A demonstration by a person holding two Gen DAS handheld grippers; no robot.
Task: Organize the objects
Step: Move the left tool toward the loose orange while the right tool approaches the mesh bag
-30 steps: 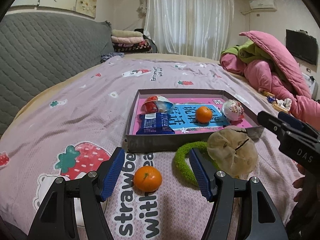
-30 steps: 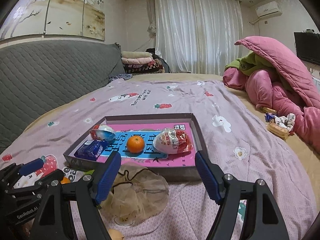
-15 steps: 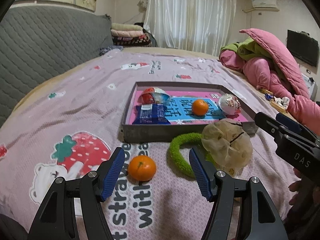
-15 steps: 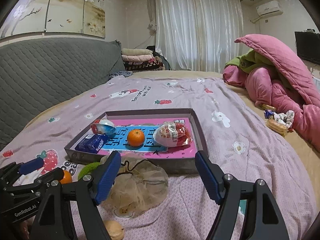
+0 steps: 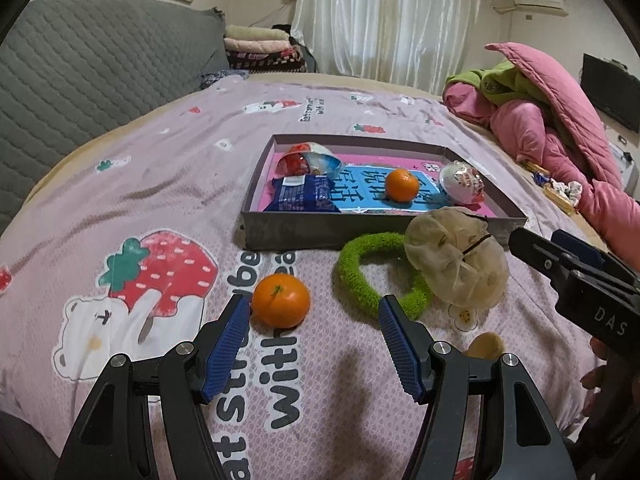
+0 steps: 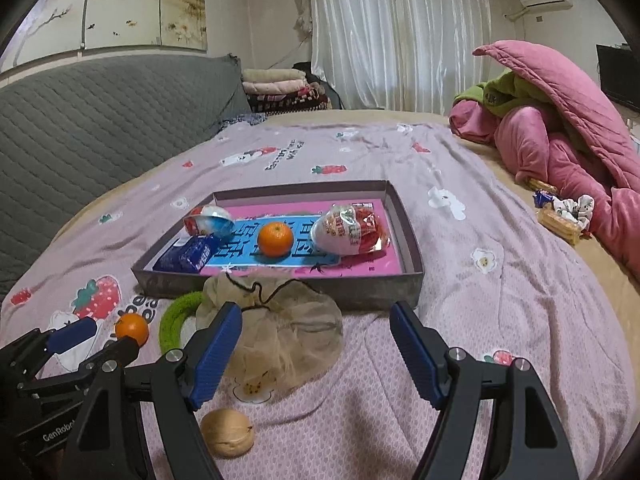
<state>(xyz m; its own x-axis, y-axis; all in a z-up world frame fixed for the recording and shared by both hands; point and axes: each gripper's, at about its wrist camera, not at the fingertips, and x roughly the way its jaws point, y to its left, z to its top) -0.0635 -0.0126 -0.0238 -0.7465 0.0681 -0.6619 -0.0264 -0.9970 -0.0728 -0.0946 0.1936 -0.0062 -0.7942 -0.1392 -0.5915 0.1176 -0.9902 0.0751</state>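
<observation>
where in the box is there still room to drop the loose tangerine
Free: the pink floor of the box behind the boxed tangerine and along the right wall. Crowded: left end, with blue packet and egg. The loose tangerine lies outside.

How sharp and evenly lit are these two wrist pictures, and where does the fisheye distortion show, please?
Left wrist view: sharp, soft indoor light, a faint shadow under the left gripper; the bedspread bulges, corners black. Right wrist view: equally sharp, bright curtain without glare, and the grey tray looks skewed.
</observation>
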